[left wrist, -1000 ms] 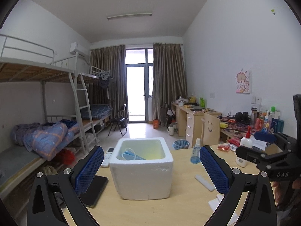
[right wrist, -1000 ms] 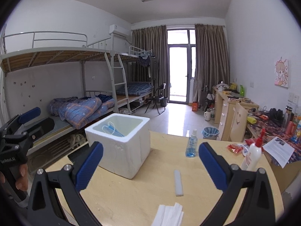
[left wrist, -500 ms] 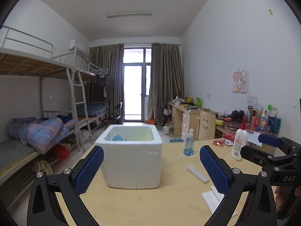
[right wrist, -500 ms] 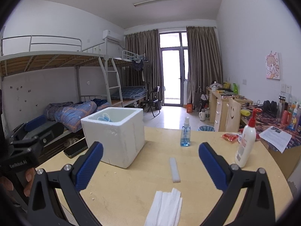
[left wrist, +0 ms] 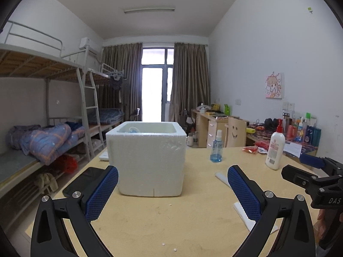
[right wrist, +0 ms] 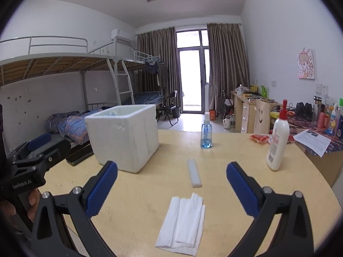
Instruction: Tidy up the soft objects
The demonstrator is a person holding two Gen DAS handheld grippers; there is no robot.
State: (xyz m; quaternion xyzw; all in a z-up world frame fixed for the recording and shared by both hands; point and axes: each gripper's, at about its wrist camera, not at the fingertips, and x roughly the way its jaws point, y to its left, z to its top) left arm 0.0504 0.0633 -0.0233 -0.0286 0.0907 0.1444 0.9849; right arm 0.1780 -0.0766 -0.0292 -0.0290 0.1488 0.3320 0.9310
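A white foam box (left wrist: 147,158) stands on the wooden table (left wrist: 171,218), with something blue and white inside at its rim (left wrist: 131,129). It also shows in the right wrist view (right wrist: 124,137). A folded white tissue (right wrist: 182,220) lies flat on the table just ahead of my right gripper (right wrist: 171,177), which is open and empty. Part of the tissue (left wrist: 246,216) shows behind my left gripper's right finger. My left gripper (left wrist: 172,184) is open and empty, facing the box from close by.
A white foam strip (right wrist: 194,172), a blue spray bottle (right wrist: 206,133) and a white lotion bottle (right wrist: 277,137) stand on the table. A dark tablet (left wrist: 85,181) lies left of the box. Bunk beds are at left, cluttered desks at right.
Both grippers have dropped lower toward the table; the box's inside is now mostly hidden. The tissue has come nearer in the right wrist view. Both grippers stay open.
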